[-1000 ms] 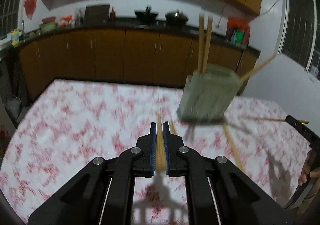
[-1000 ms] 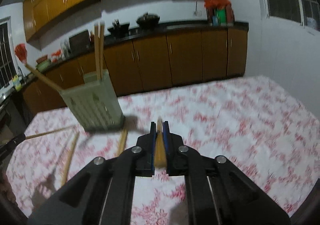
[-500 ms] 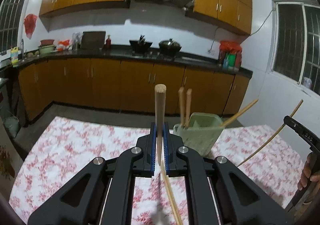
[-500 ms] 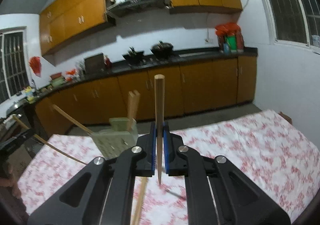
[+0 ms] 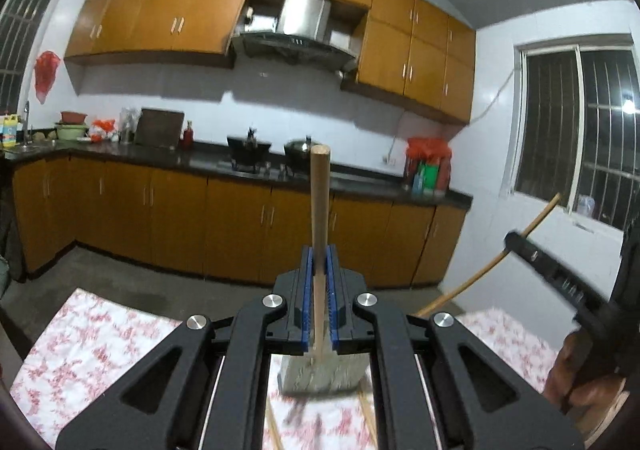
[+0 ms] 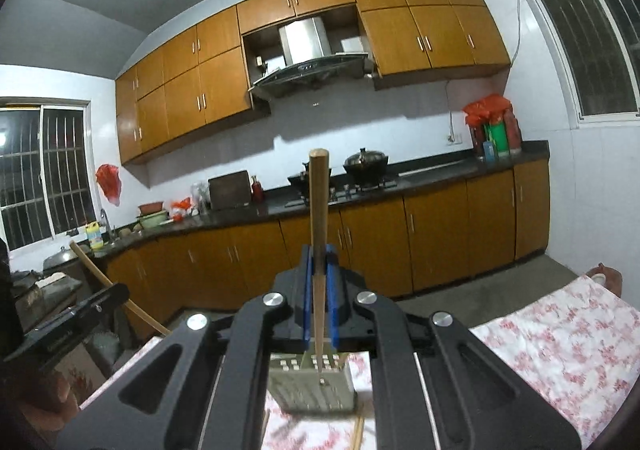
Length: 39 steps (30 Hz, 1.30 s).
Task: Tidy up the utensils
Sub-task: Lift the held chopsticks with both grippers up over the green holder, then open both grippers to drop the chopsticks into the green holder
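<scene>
My left gripper (image 5: 319, 262) is shut on a wooden chopstick (image 5: 320, 210) that stands upright between the blue pads. My right gripper (image 6: 319, 262) is shut on another wooden chopstick (image 6: 319, 218), also upright, its tip over the holder. The pale green perforated utensil holder (image 5: 320, 374) sits on the floral tablecloth just below and behind each gripper's fingers; it also shows in the right wrist view (image 6: 316, 386). The right gripper with its chopstick (image 5: 488, 262) shows at the right of the left wrist view, and the left gripper's chopstick (image 6: 116, 286) shows at the left of the right wrist view.
Loose chopsticks (image 5: 274, 430) lie on the tablecloth (image 5: 92, 354) by the holder; another chopstick (image 6: 357, 432) lies there in the right wrist view. Wooden kitchen cabinets (image 5: 180, 218) and a dark counter with pots stand beyond the table.
Both grippers have lifted and tilted up from the table, each carrying a chopstick. The holder has dropped low in both views, now under the fingers.
</scene>
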Each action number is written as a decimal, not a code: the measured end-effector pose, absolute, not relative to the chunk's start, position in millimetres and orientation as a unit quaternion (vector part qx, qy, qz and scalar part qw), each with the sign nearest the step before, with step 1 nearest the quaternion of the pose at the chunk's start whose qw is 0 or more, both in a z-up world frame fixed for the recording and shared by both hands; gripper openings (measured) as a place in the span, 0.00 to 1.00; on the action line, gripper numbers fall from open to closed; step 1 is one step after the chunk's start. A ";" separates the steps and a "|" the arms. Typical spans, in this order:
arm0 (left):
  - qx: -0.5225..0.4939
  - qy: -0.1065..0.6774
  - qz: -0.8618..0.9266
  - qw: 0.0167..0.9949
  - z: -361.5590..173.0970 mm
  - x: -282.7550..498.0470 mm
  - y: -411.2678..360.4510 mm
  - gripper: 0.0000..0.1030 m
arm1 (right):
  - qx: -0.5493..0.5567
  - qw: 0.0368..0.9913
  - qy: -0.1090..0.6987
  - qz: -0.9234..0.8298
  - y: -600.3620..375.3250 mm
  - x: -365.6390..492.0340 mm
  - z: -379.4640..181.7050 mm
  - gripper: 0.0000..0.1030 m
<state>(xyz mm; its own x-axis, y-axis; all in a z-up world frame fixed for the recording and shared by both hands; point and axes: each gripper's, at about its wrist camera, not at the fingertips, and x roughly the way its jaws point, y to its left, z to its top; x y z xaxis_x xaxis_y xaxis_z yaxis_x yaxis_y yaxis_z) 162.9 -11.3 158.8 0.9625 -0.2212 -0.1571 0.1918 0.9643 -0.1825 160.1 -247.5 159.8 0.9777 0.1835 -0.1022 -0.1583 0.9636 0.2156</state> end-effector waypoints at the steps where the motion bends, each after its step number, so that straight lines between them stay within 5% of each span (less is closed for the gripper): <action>1: -0.086 0.081 -0.101 0.988 160.4 166.4 -12.5 0.07 | 0.104 0.989 0.059 0.086 -245.6 166.0 159.5 0.08; 17: -0.078 0.145 -0.110 0.980 106.4 222.5 -34.9 0.08 | 0.084 0.985 0.129 0.078 -224.1 216.3 116.9 0.14; 19: -0.078 0.144 -0.111 0.980 107.0 218.8 -32.9 0.16 | 0.086 0.985 0.125 0.078 -225.5 211.3 118.2 0.21; 21: -0.083 0.137 -0.110 0.981 111.5 214.6 -30.2 0.40 | 0.086 0.987 0.116 0.077 -228.0 203.5 123.5 0.27; 29: -0.099 0.111 -0.107 0.983 124.9 190.6 -16.5 0.43 | 0.089 0.989 0.109 0.047 -251.2 169.0 129.4 0.36; 39: -0.093 0.180 -0.037 0.979 66.3 142.7 25.3 0.43 | 0.111 0.949 0.294 -0.007 -291.2 171.6 21.6 0.38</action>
<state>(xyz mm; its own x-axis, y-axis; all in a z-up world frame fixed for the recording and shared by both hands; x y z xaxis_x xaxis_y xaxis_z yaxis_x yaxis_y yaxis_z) 142.7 25.3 66.3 0.9324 -0.1053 -0.3456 0.0385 0.9801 -0.1950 171.6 -291.2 21.6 0.8271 0.0515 -0.5597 0.0788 0.9753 0.2063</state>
